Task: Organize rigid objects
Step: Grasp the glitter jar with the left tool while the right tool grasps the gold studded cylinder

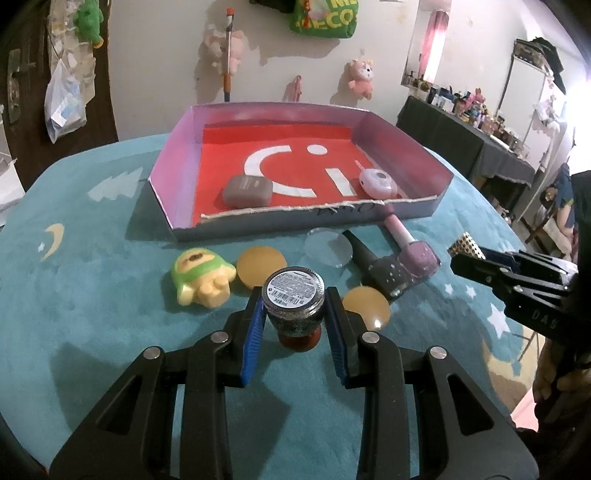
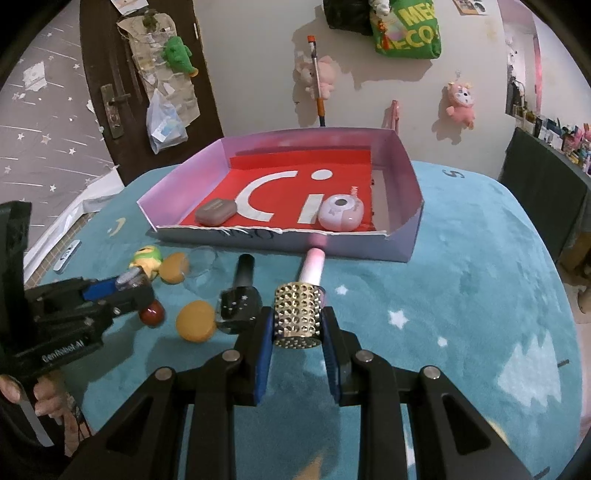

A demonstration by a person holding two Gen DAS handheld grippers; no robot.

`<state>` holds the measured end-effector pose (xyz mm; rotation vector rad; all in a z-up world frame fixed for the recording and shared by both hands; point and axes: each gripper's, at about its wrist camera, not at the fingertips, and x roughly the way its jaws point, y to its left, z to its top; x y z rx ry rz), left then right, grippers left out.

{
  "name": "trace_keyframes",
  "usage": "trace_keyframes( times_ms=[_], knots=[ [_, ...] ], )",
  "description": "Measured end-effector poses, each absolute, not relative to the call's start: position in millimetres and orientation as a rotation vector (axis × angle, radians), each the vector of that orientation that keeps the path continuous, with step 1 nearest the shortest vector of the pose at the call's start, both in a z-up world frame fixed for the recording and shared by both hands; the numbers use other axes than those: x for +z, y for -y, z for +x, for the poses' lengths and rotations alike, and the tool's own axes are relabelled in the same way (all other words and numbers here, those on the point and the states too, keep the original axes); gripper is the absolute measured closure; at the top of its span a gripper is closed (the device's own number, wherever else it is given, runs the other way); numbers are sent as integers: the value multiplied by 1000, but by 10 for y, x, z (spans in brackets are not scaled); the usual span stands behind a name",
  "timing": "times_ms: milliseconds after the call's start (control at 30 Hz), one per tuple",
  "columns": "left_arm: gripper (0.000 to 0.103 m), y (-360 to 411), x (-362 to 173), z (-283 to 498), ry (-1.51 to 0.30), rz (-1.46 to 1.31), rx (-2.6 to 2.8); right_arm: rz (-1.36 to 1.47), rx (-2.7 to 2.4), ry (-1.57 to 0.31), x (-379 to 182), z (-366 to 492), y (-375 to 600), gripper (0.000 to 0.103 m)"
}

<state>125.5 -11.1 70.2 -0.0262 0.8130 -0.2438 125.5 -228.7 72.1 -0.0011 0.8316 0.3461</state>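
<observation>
L gripper [image 1: 294, 308] fingers pinch the glitter polish bottle [image 1: 294, 295] at its glass body, base label facing the camera, red cap [image 1: 299, 339] down, above the counter [image 1: 92, 295]. R gripper [image 2: 298, 321] fingers clamp the studded gold cylinder [image 2: 297, 319] by its sides. Both items: rigid, light, prob. slick; glass is fragile. Grip mid-body, moderate force. Target tray [image 1: 177, 155] lies just beyond the loose items.

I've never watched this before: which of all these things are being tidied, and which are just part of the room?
Being tidied: glitter bottle in the left gripper, studded block in the right gripper, pink bottle, green toy, box.

Just room: wall plushies, green bag, door.
</observation>
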Motion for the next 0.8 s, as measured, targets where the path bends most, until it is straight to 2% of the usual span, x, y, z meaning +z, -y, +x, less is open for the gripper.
trace_keyframes(
  times_ms=[367,733,800],
  knots=[
    [73,30,541,922,-767,-35,-264,4,341,-873,477,1114,2328,76],
    [73,-3,315,768,-815,-47,-256,-32,340,-867,369,928,2247,75],
    [72,-15,319,760,-812,-55,-259,-34,344,-866,365,922,2234,69]
  ],
)
